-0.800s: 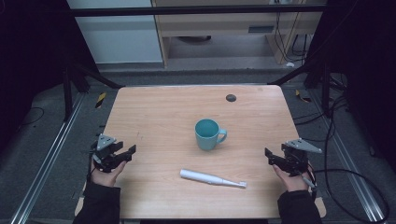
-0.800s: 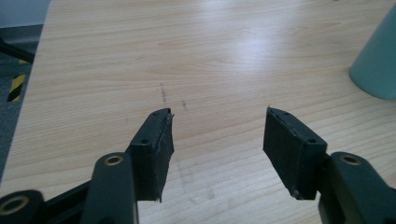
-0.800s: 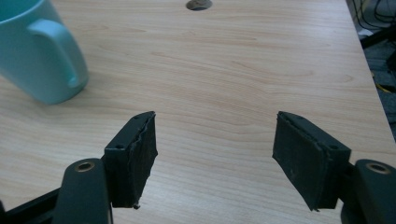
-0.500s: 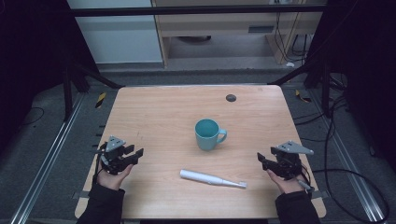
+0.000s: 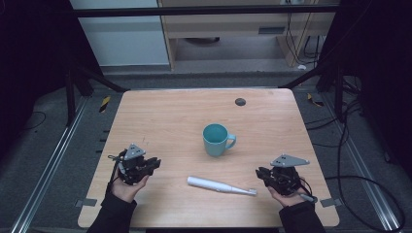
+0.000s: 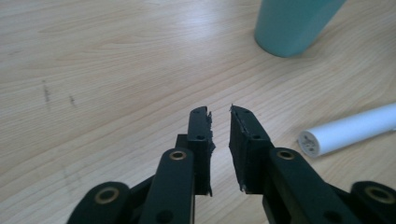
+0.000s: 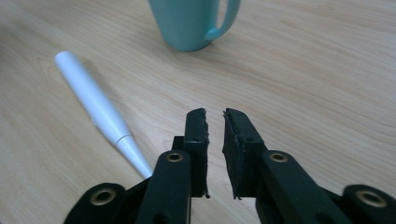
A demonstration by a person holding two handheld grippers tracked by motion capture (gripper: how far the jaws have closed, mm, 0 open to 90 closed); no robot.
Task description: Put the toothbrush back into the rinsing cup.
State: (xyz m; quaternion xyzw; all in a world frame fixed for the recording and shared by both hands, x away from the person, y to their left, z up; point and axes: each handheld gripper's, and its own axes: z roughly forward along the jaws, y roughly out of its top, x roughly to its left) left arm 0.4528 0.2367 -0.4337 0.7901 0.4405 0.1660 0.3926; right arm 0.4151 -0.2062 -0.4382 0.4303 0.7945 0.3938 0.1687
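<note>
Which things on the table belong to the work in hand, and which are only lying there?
Belong to the work:
- white electric toothbrush, lying flat between the left gripper and the right gripper
- teal mug, upright behind it

Only lying about:
- small dark round thing near the table's far edge

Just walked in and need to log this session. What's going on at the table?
A person holds a gripper in each hand over a wooden table. The left gripper and right gripper sit on either side of a white electric toothbrush lying flat near the front edge, neither touching it. Both pairs of jaws stand slightly apart with nothing between them. A teal mug stands upright behind the toothbrush, handle toward the person's right.
</note>
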